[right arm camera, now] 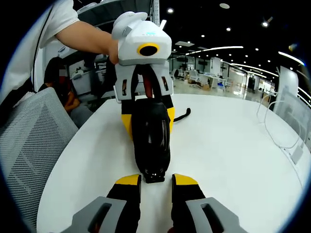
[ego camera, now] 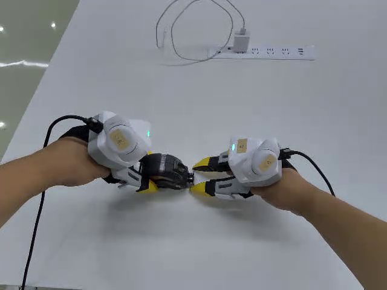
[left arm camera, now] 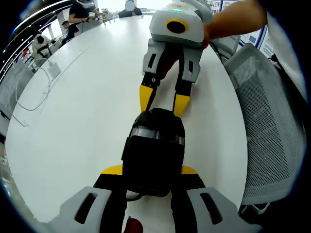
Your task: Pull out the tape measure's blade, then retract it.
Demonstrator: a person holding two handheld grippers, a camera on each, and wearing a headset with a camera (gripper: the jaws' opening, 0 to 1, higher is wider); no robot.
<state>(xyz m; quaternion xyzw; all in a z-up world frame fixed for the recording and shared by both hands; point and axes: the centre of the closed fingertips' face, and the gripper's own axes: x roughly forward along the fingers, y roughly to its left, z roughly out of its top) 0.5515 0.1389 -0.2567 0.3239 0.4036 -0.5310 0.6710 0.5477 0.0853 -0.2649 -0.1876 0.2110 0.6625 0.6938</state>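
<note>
Your left gripper [ego camera: 158, 172] works from the 9 o'clock side, low over the white desk [ego camera: 211, 103]. Its fingers [left arm camera: 112, 170] are closed hard on the two flanks of the black tape measure [ego camera: 166, 171]. In the left gripper view the case fills the whole space between the yellow tips, with its nose aimed at 12 o'clock toward your other hand. (Whether the case rests on the desk or hangs just above it, I cannot tell.)

Your right gripper [ego camera: 202, 176] comes in from 3 o'clock and faces the left one nose to nose. Its fingers [ego camera: 203, 163] stand slightly apart, one at 12 o'clock and one at 6 o'clock of the tape measure's nose in the head view. The small hook [right arm camera: 154, 175] at the end of the blade sits in the gap between them. In the right gripper view a thin strip of space shows on each side of the hook, so those fingers bracket it without pinching. The hook lies tight against the mouth of the case.

Far up the desk, at about 1 o'clock from the grippers, a white power strip [ego camera: 266, 52] lies flat with a charger [ego camera: 241, 42] plugged into it. A thin white cable [ego camera: 181, 30] loops away from the charger toward 11 o'clock. A grey mesh chair [left arm camera: 262, 121] stands just beside the desk edge.
</note>
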